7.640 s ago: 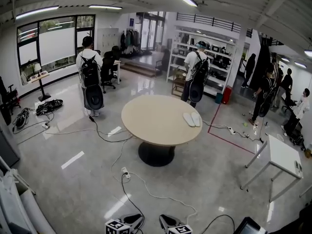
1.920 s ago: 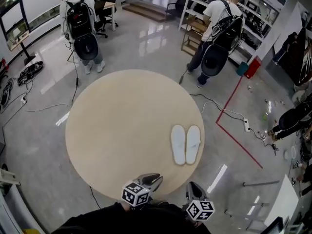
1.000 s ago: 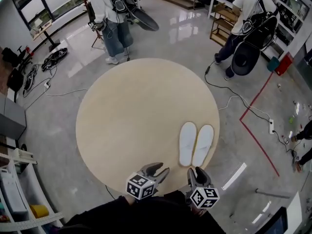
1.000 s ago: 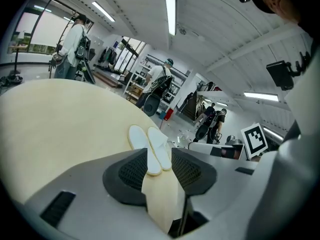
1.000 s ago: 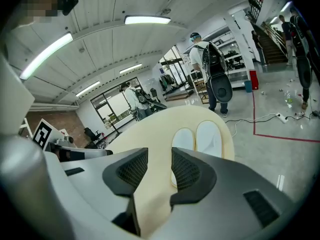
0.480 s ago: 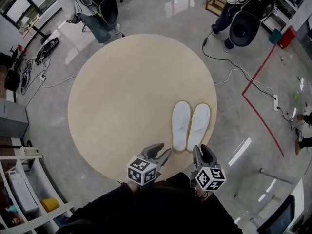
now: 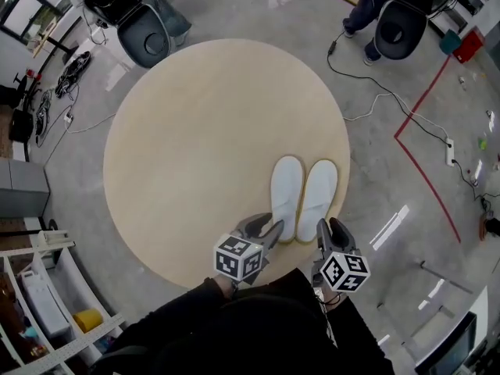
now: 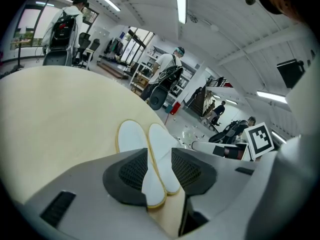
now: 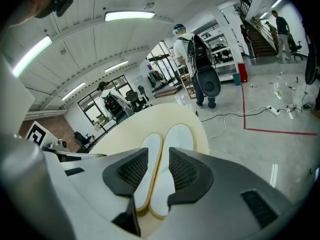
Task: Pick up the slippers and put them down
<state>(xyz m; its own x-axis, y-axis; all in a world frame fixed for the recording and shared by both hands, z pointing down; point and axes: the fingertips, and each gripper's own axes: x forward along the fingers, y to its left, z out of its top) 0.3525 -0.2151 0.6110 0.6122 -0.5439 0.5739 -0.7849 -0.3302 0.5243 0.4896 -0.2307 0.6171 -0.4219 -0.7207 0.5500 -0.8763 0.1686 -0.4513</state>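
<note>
— Where are the slippers?

— The white slippers (image 7: 302, 195) lie flat on the round table (image 7: 195, 131), side by side with their long edges touching. They sit close to the rim nearest the person and run lengthwise away from that rim.

— What is the left gripper doing?

— The left gripper (image 7: 264, 230) hangs low at the near end of the left slipper. Its jaws stand apart with nothing pinched between them. In the left gripper view both slippers show through the gap, lying on the tabletop beyond.

— And the right one?

— The right gripper (image 7: 331, 229) is at the near end of the right slipper, over the table's rim. Its jaws are also spread and hold nothing. The right gripper view looks along the line where the two slippers meet.

— Do the jaws touch the slippers?

— I cannot tell.

— Anything around the table?

— A red line (image 7: 426, 186) runs across the floor to the right, and a person (image 7: 363, 2) stands beyond the far side.
</note>
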